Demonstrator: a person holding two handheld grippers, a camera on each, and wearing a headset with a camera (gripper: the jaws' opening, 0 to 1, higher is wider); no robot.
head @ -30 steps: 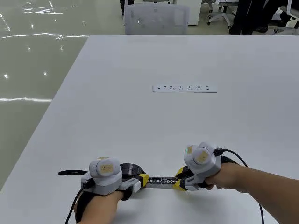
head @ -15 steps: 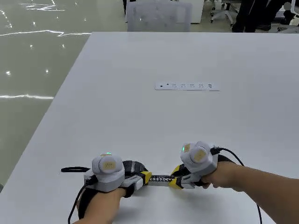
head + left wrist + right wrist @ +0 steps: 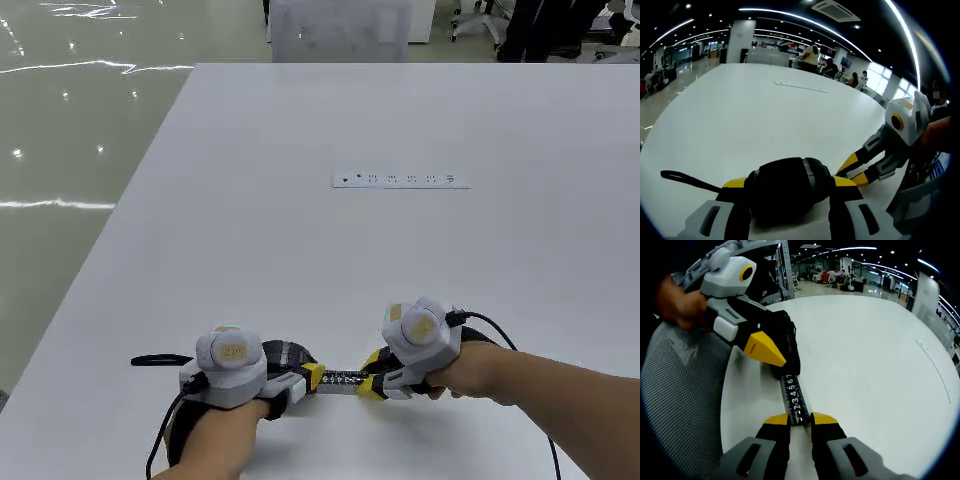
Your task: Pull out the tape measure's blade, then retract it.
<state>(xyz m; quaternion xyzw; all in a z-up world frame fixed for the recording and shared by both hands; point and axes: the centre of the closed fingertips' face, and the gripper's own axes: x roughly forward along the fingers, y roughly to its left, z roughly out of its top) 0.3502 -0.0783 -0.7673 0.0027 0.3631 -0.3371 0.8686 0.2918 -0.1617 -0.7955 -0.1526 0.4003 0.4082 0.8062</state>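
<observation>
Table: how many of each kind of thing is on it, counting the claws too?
Claws: 2, the left claw and the right claw
Tape measure: 1
Power strip: 1
Total: 4

A long white power strip lies flat near the middle of the big white desk. A grey chair stands at the far edge.

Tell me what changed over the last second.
The right gripper, shut on the blade at its tip, moved in toward the tape measure case, so less blade shows between them. The left gripper stays clamped on the case; the power strip is unmoved.
</observation>
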